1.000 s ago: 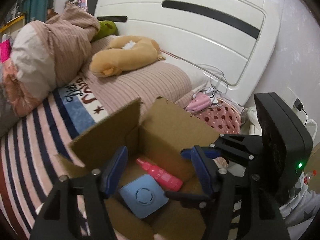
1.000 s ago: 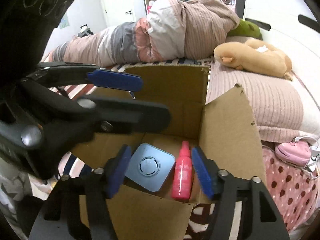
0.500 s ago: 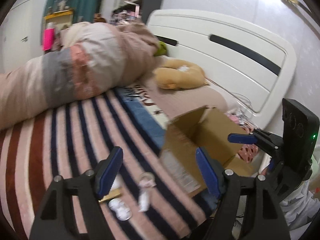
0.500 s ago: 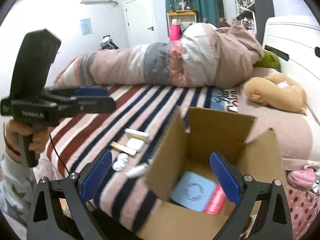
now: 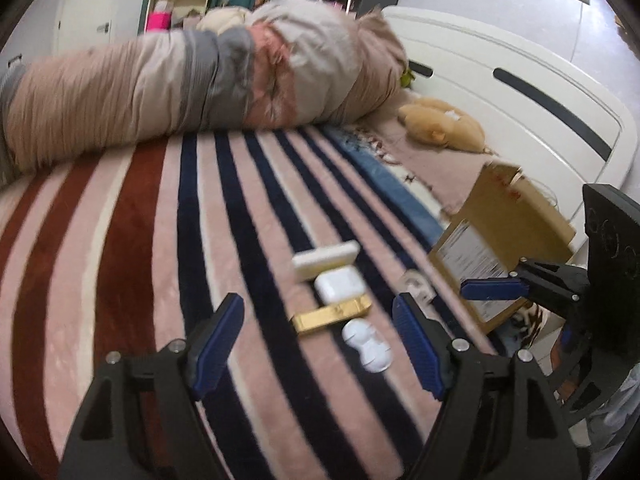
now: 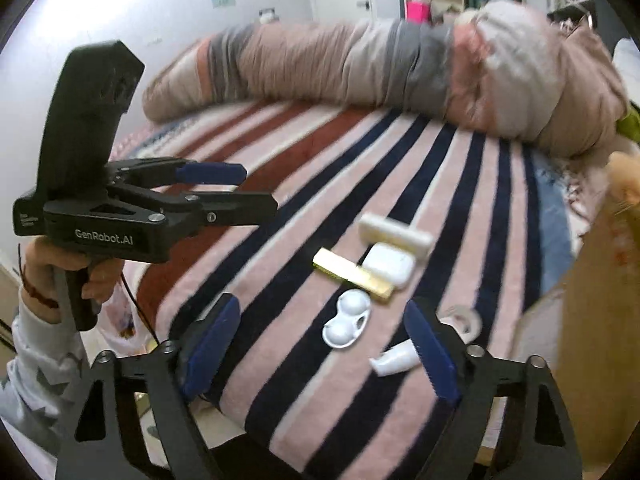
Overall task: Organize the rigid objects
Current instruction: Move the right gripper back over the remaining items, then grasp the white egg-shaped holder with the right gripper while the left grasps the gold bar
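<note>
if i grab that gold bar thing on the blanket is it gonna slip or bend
The gold bar looks rigid, with straight edges, so it probably won't bend. Its glossy finish may make it slippery between the pads. It lies flat and low on the soft striped blanket, touching the white case, so fingertips may dig into the pile and nudge that case.

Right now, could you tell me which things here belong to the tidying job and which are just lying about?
Job: cream case, white earbud case, gold bar, white double-cup case, cardboard box.
Lying about: rolled duvet, plush toy, striped blanket.
</note>
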`<action>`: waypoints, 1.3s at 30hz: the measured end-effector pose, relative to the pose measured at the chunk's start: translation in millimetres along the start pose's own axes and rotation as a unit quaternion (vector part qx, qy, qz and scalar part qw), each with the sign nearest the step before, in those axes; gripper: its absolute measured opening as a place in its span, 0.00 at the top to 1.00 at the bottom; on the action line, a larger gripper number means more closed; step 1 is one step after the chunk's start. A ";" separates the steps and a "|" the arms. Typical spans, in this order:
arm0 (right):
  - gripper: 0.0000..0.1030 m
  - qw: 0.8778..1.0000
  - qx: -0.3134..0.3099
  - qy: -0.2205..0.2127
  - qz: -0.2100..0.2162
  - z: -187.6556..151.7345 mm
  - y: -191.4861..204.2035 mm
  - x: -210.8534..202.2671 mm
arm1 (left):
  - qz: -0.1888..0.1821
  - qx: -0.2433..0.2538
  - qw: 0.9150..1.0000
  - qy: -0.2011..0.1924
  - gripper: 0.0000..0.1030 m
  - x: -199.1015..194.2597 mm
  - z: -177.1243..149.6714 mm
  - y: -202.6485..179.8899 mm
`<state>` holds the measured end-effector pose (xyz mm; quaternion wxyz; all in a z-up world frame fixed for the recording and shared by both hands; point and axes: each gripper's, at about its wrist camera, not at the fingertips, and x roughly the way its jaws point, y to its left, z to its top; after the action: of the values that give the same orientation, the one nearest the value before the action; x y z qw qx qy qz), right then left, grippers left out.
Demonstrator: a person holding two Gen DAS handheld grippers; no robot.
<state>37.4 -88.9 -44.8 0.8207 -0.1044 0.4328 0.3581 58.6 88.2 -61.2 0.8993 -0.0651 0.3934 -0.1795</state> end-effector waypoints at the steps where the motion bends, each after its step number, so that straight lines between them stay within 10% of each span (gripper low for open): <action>1: 0.23 1.000 0.000 0.014 0.002 -0.8 0.8 12.3 | -0.003 -0.001 1.000 0.007 0.28 8.2 -3.9 6.0; 14: 0.55 0.995 0.016 0.096 -0.025 -8.8 -19.9 100.9 | -0.103 0.022 0.992 0.069 0.29 109.2 -13.7 17.7; 25: 0.72 0.995 0.004 0.095 -0.034 -17.0 -22.5 87.0 | -0.108 0.054 0.989 0.085 0.84 97.0 -26.1 4.7; 29: 0.72 0.995 -0.005 0.095 -0.031 -19.5 -18.3 86.0 | -0.082 0.040 0.992 0.090 0.89 73.3 -39.6 9.8; 33: 0.72 0.995 0.000 0.093 -0.028 -21.9 -17.5 85.8 | -0.077 0.033 0.992 0.091 0.86 68.9 -46.3 11.8; 36: 0.72 0.996 0.004 0.091 -0.027 -23.0 -17.6 84.1 | -0.070 0.034 0.994 0.074 0.52 73.2 -42.5 11.0; 39: 0.72 0.995 0.000 0.093 -0.026 -24.3 -16.1 83.8 | -0.074 0.057 0.994 0.058 0.50 80.9 -33.0 3.9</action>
<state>63.8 -70.6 -127.5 0.7862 -0.1483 0.5042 0.3251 86.3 62.3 -140.1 0.8616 -0.0326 0.4278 -0.2712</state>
